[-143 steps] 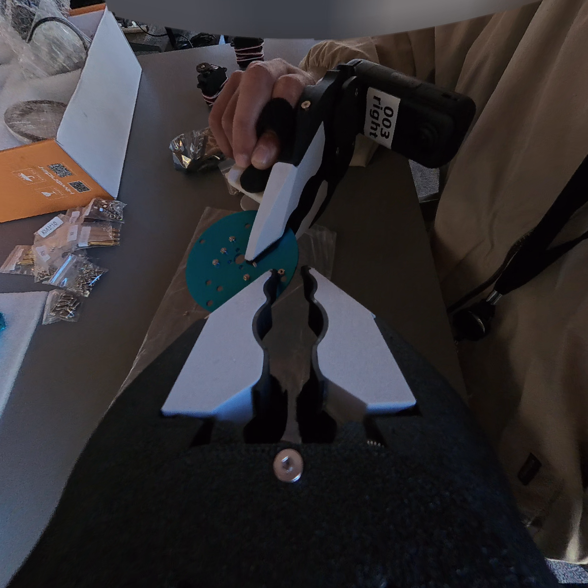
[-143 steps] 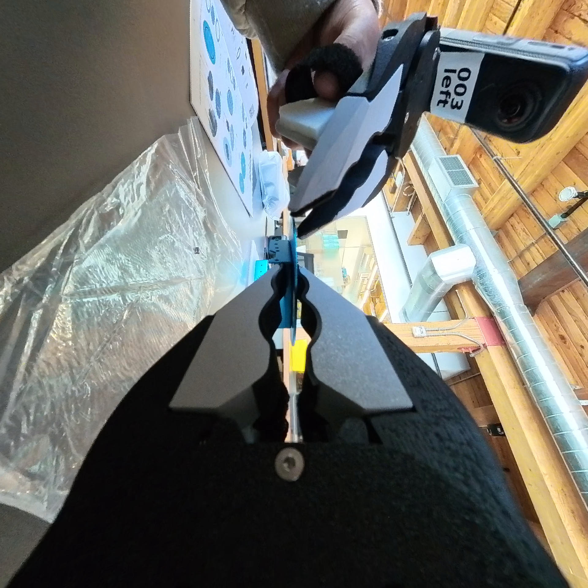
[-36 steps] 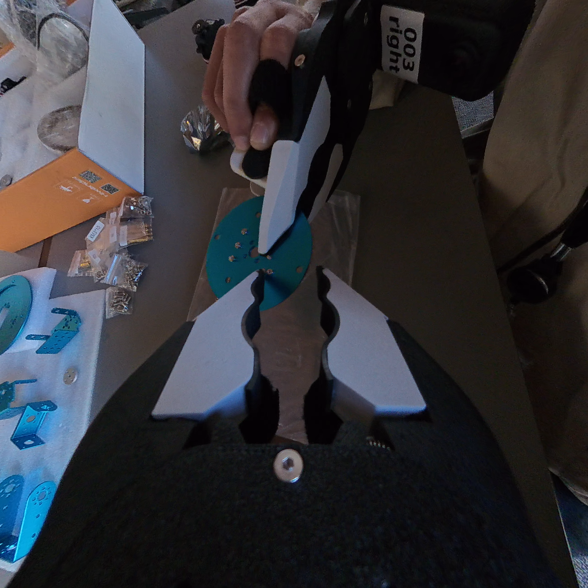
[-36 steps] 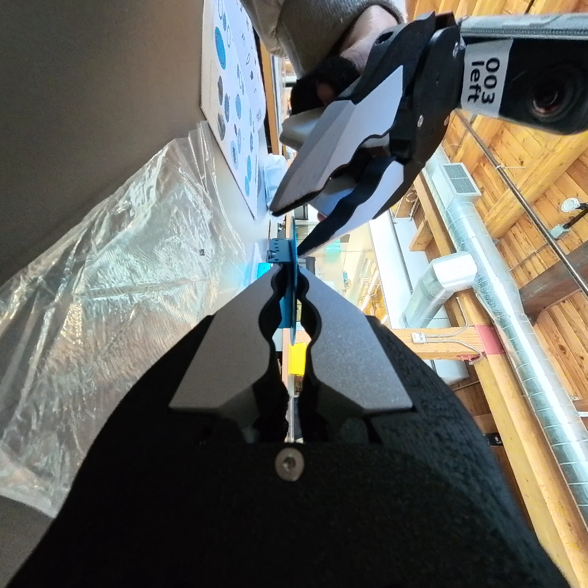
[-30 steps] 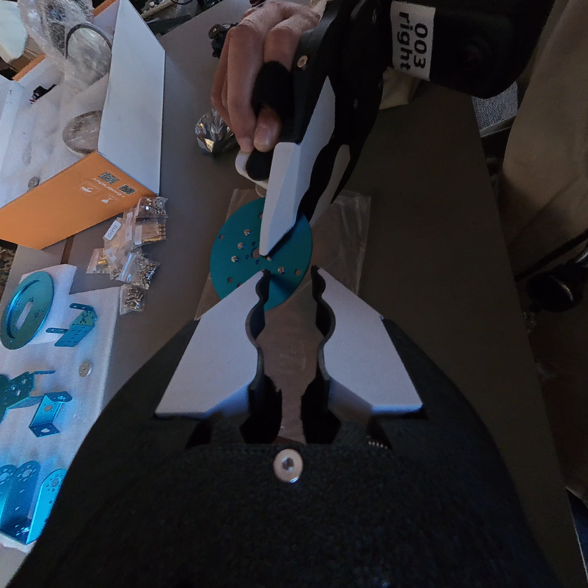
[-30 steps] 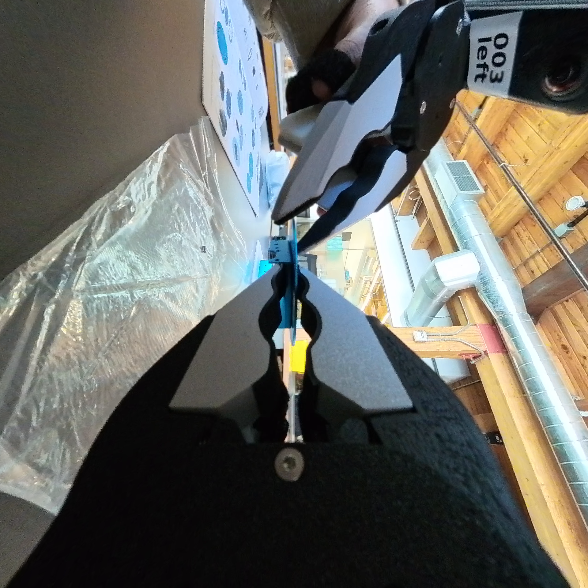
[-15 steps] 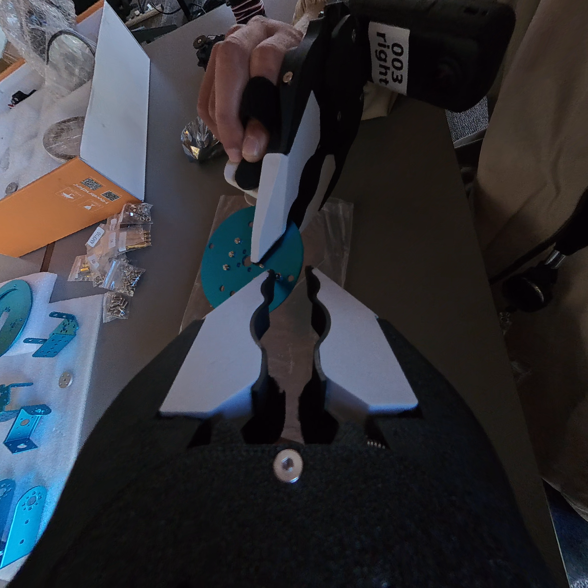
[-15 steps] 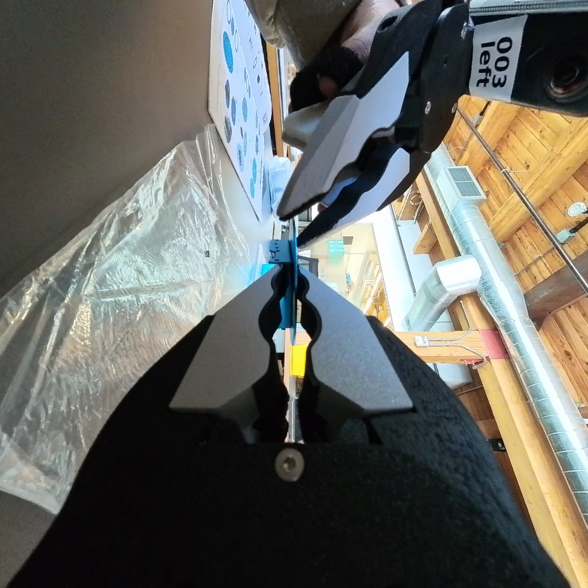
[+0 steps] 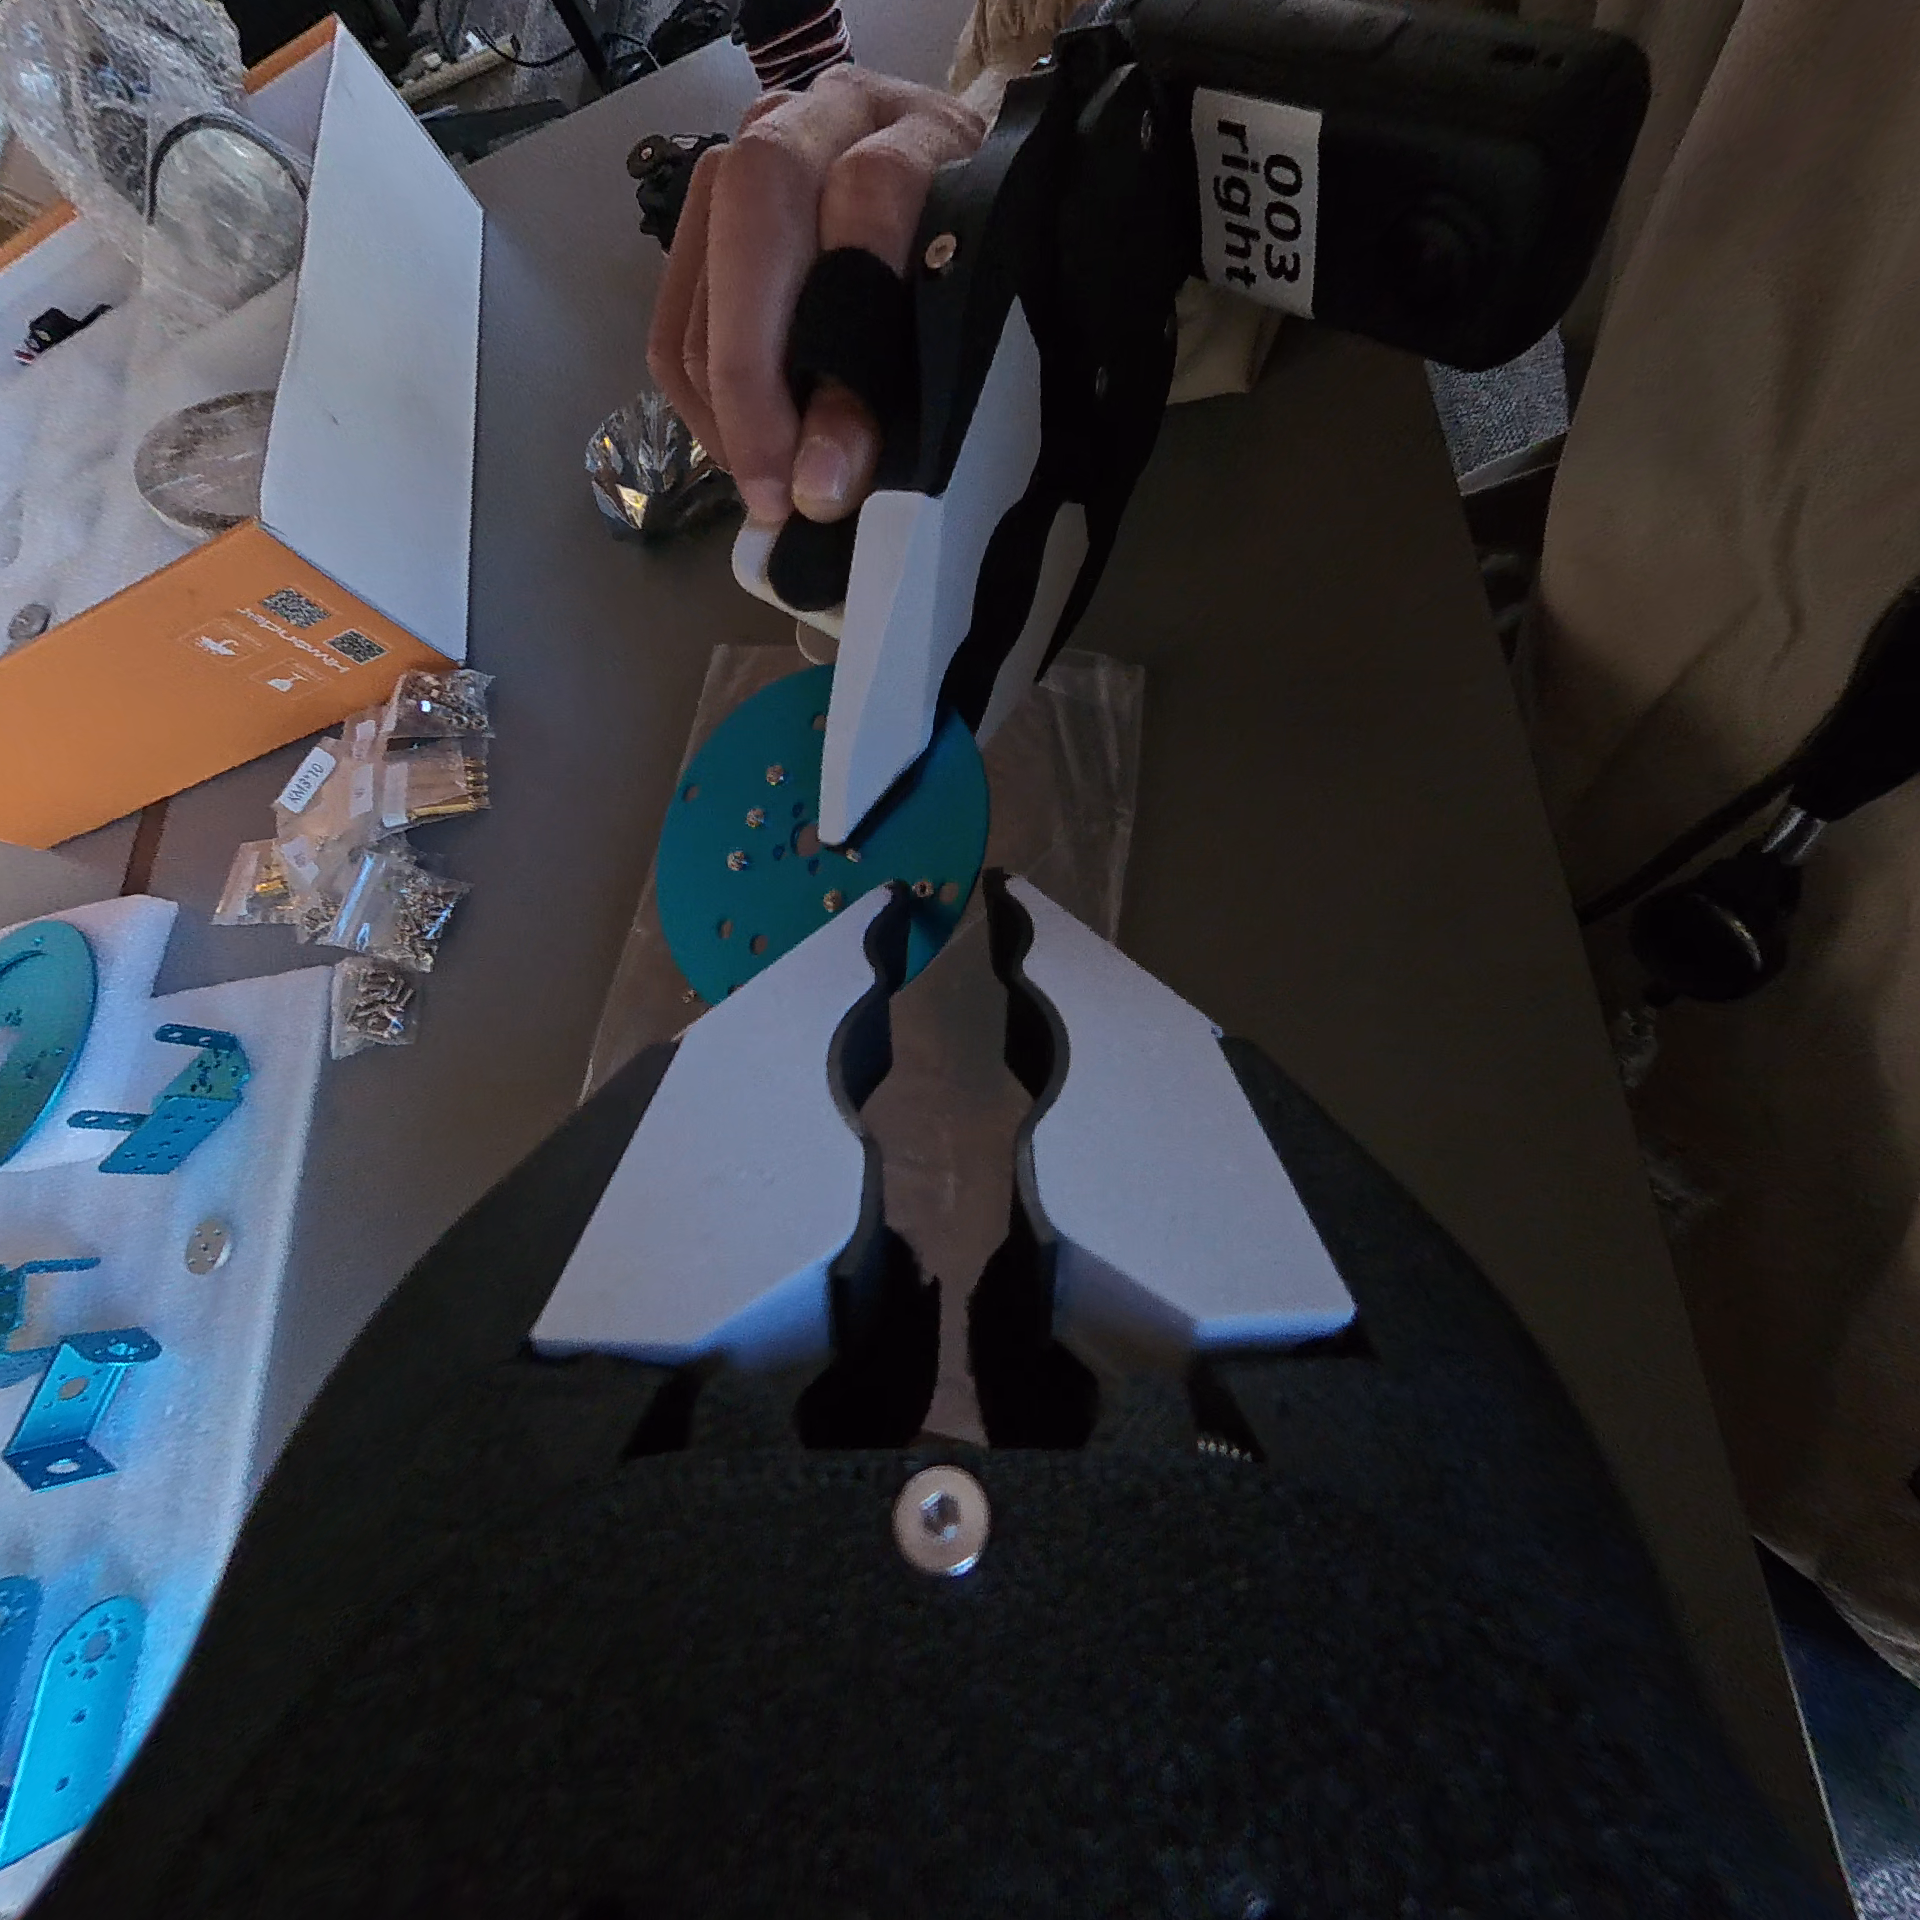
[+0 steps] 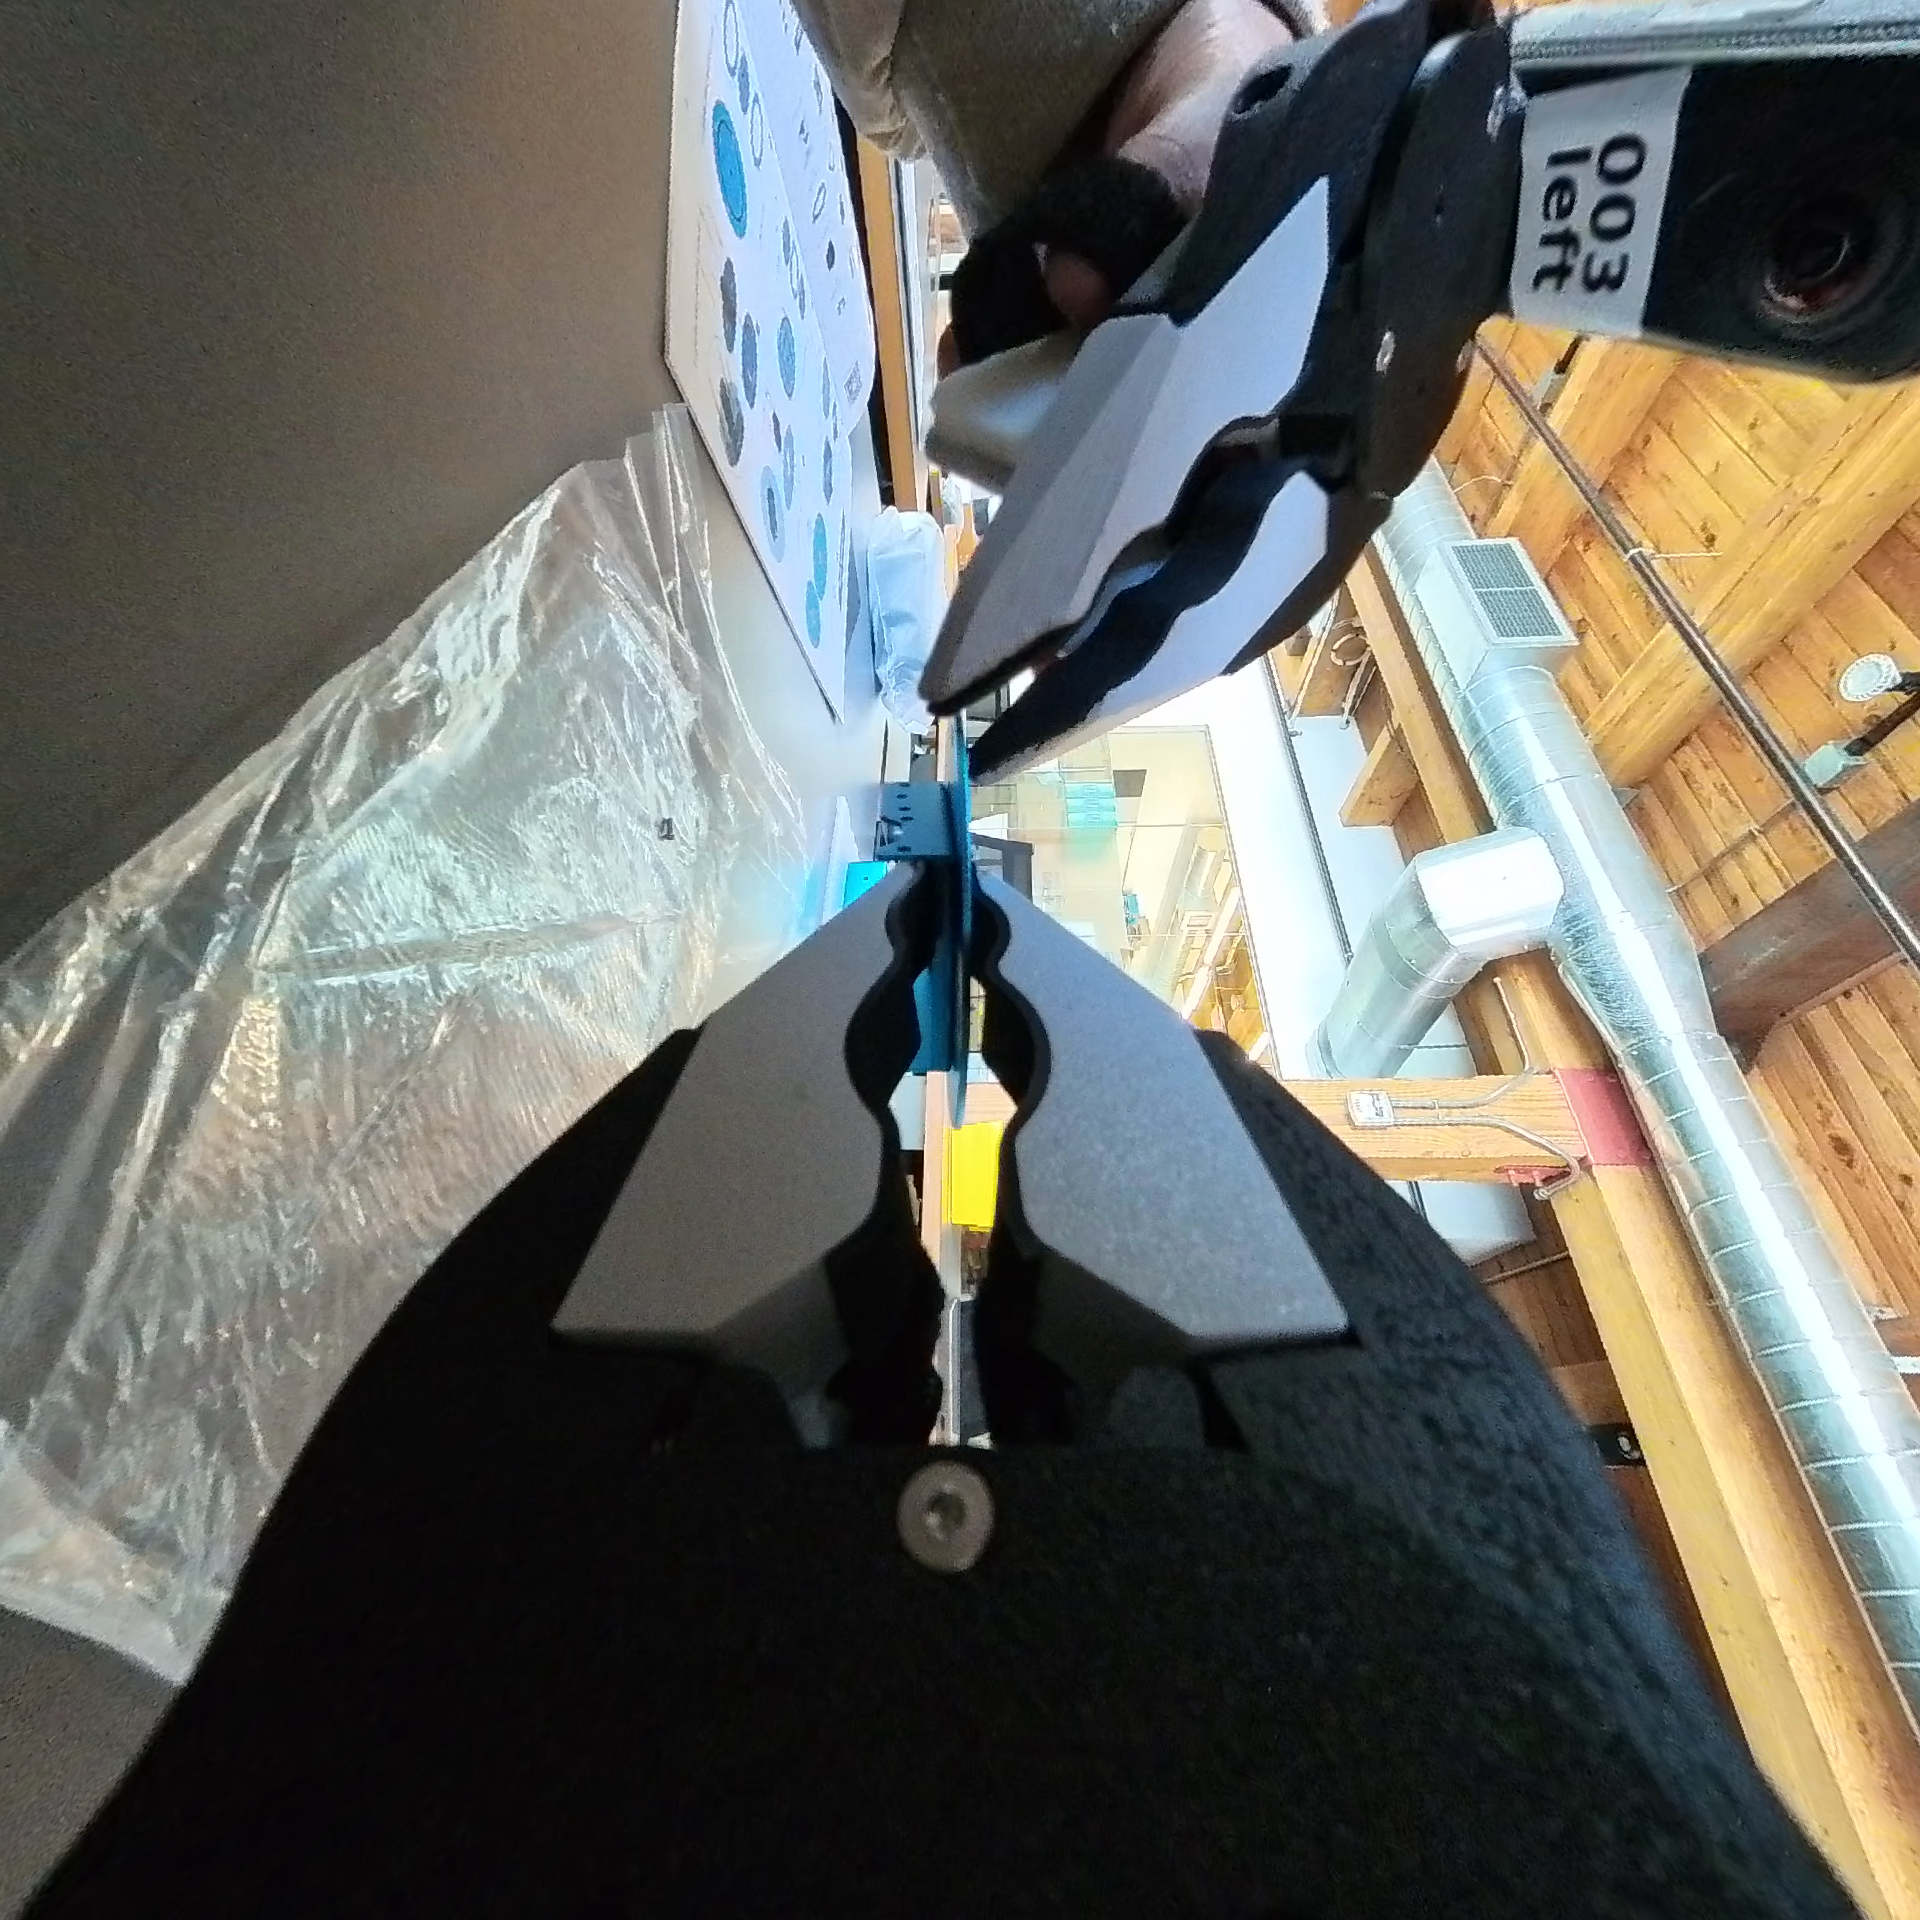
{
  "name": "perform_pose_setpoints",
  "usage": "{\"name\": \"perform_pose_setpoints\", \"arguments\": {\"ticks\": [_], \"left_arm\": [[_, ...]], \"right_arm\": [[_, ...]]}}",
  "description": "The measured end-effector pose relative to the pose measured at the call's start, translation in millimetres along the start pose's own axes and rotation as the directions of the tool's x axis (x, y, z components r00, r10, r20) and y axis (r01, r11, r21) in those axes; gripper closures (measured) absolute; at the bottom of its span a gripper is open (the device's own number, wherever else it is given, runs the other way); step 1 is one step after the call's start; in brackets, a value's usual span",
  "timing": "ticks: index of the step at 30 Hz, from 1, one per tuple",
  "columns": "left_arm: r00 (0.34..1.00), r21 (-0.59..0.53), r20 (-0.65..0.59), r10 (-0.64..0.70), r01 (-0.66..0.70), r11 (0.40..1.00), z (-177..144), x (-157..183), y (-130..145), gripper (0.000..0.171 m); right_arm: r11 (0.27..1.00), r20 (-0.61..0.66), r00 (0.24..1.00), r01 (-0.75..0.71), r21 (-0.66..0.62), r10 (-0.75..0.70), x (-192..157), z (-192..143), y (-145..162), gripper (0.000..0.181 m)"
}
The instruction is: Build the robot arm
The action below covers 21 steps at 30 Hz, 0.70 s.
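A teal round metal disc (image 9: 748, 862) with several holes is held upright above a clear plastic bag (image 9: 1081, 748) on the grey table. My right gripper (image 9: 847, 831), held by a hand, is shut on the disc. In the right wrist view the disc (image 10: 962, 810) shows edge-on between my right gripper's (image 10: 951, 878) fingers, with a small blue bracket (image 10: 912, 823) on its side. My left gripper (image 9: 940, 899) is open. Its tips straddle the disc's rim with a gap on each side, as the right wrist view shows (image 10: 961, 732).
An orange and white box (image 9: 156, 707) lies at the left, with small bags of screws (image 9: 374, 831) beside it. White foam (image 9: 208, 1299) holds blue brackets. A crumpled foil bag (image 9: 655, 488) lies behind. A person in beige (image 9: 1714, 520) sits at the right. A printed sheet (image 10: 769, 312) lies on the table. The grippers are tip to tip, or close to it.
My left gripper's fingers were wider apart 1.2 s ago and have narrowed around the disc's rim. My right gripper has kept its hold on the disc throughout.
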<state>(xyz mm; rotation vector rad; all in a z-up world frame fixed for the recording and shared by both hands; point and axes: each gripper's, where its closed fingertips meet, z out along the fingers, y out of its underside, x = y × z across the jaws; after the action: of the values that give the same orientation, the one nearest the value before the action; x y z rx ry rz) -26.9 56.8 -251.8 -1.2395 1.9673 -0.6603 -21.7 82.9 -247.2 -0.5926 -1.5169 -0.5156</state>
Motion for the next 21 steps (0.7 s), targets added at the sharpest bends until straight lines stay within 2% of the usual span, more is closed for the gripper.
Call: {"name": "perform_pose_setpoints", "arguments": {"ticks": [21], "left_arm": [[1.0, 0.002, 0.004, 0.011, -0.011, 1.0, -1.2, 0.4, -0.8, 0.162]], "right_arm": [[1.0, -0.004, 1.0, 0.002, 0.001, -0.002, 0.9, -0.3, -0.8, 0.179]]}}
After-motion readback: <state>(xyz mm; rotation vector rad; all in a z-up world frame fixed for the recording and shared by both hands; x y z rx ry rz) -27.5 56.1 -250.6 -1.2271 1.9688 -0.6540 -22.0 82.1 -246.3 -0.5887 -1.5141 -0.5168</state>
